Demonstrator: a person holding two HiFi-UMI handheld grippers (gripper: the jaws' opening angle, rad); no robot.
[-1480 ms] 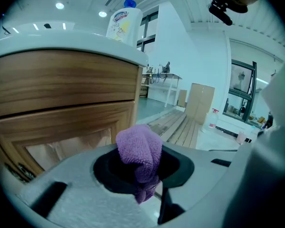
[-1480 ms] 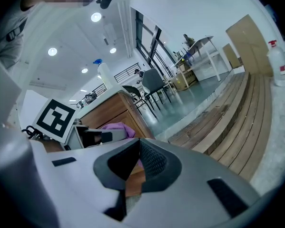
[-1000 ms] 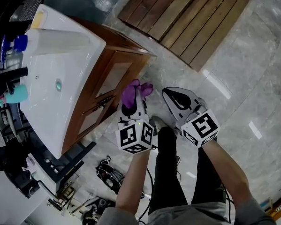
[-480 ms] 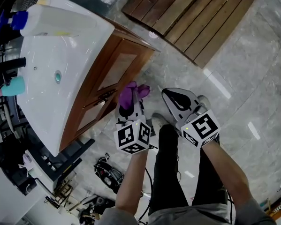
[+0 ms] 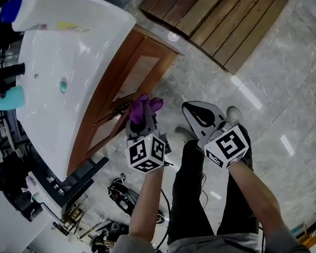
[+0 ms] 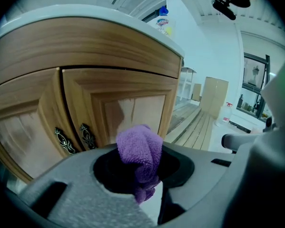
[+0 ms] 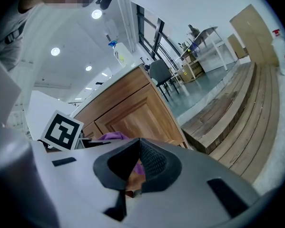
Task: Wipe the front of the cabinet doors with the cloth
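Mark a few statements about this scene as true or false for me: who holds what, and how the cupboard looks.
1. The left gripper grips a purple cloth. True.
2. The right gripper holds a sponge. False: its jaws are together on nothing.
3. The cabinet doors stand wide open. False: both are shut.
4. The doors have dark metal handles. True.
5. The cloth lies in the sink. False: it is in the left gripper, in front of the doors.

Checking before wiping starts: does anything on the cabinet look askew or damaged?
Nothing askew: both cabinet doors sit shut. One darker patch on the right-hand door's panel stands out; whether damp, stain or shadow I cannot tell.
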